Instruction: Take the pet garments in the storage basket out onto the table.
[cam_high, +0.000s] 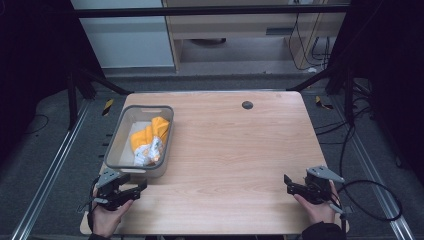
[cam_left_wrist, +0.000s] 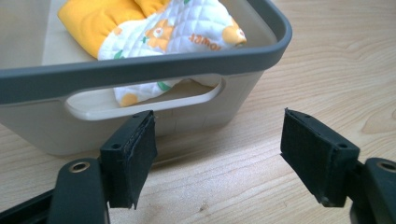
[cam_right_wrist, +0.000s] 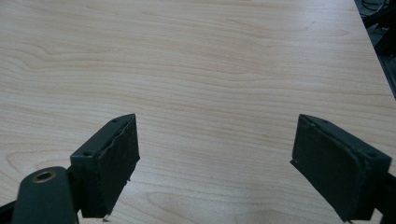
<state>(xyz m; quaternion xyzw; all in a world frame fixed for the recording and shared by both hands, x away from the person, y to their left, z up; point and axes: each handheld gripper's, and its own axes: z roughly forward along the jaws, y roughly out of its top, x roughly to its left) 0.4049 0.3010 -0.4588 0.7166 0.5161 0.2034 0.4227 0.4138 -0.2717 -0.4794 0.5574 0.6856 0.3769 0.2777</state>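
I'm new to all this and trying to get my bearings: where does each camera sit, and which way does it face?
High view: above the person's side, looking forward and down on the table; both hands, left gripper, right gripper.
Left gripper view: rides that gripper, facing the grey bin holding a quilted cloth; jaws apart.
Right gripper view: rides that gripper, facing bare tabletop; jaws apart.
High and left gripper views share bin and cloth.

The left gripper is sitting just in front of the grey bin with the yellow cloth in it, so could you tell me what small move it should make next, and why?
Probably ease the left gripper forward and up over the grey bin rim toward the yellow and white quilted cloth. Its jaws stand wide open and hold nothing, the bin's handle wall is right ahead, and the cloth lies inside, beyond it. The right gripper is open over bare table.
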